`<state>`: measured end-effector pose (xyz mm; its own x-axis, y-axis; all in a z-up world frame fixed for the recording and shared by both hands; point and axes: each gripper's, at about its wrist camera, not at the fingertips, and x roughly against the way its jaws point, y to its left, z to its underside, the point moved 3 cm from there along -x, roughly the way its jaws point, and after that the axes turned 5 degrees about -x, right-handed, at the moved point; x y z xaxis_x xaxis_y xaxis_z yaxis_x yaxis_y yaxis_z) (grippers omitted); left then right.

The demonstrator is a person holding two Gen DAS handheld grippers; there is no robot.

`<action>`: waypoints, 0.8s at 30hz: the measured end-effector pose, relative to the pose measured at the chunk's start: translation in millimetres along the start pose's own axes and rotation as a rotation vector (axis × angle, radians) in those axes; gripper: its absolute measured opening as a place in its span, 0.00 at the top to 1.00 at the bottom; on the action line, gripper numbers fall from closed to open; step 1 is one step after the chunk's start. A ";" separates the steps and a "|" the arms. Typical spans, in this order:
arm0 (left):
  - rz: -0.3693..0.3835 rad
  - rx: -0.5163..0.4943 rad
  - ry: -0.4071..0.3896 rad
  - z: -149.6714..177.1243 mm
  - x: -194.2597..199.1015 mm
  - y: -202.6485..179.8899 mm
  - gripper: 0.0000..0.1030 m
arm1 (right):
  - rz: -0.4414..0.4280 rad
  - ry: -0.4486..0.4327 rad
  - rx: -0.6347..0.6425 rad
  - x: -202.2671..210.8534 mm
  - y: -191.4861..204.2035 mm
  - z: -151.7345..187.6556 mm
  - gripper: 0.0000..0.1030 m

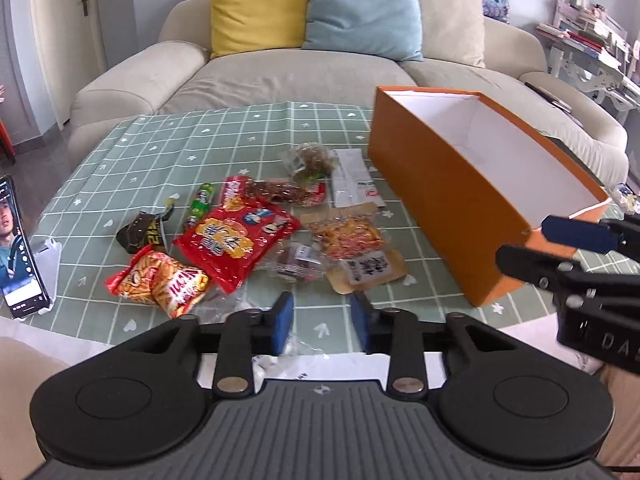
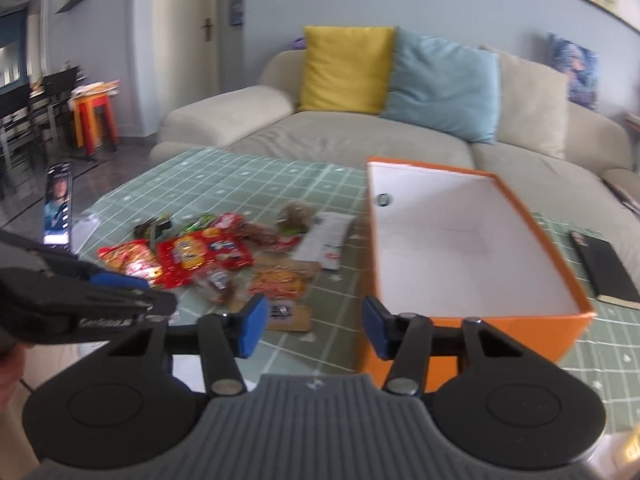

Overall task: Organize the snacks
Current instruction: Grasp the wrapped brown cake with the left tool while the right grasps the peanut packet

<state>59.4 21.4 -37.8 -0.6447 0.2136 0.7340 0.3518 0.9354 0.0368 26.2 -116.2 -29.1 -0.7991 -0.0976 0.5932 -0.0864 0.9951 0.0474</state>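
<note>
Snack packets lie heaped on the counter (image 1: 120,152) beside an empty orange box (image 2: 472,240).

Your left gripper (image 1: 322,320) and right gripper (image 2: 314,328) both hover with fingers spread, holding nothing. The red packet (image 1: 236,240) looks light, crinkly and probably slippery; pinch it by a sealed edge.

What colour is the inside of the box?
White inside the orange box, which holds no snacks; the right wrist view shows it best.
</note>
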 end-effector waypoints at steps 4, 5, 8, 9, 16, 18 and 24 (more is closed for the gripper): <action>0.013 0.050 0.006 -6.3 -7.6 12.7 0.41 | -0.041 0.016 0.026 -19.6 14.2 -5.7 0.51; 0.015 0.064 0.007 -8.8 -9.6 15.5 0.40 | -0.045 0.020 0.037 -25.7 16.9 -6.7 0.51; 0.003 0.076 0.000 -16.4 -16.5 20.3 0.36 | -0.061 0.050 0.058 -48.0 21.2 -8.1 0.59; -0.010 0.066 0.001 -18.7 -20.2 20.9 0.36 | -0.063 0.063 0.060 -55.5 21.7 -8.4 0.65; 0.010 0.078 0.083 -28.9 -66.3 42.1 0.37 | -0.074 0.135 0.037 -109.9 22.8 -11.0 0.66; 0.062 0.111 0.104 -30.8 -76.4 49.3 0.36 | -0.073 0.162 0.011 -124.9 18.7 -10.4 0.65; 0.154 0.153 0.147 -31.7 -96.5 53.2 0.26 | -0.075 0.201 -0.014 -151.3 13.2 -5.7 0.49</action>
<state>161.8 41.6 -85.2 -0.4823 0.3242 0.8138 0.3242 0.9291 -0.1780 149.3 -88.2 -113.6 -0.6558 -0.1680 0.7360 -0.1318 0.9854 0.1075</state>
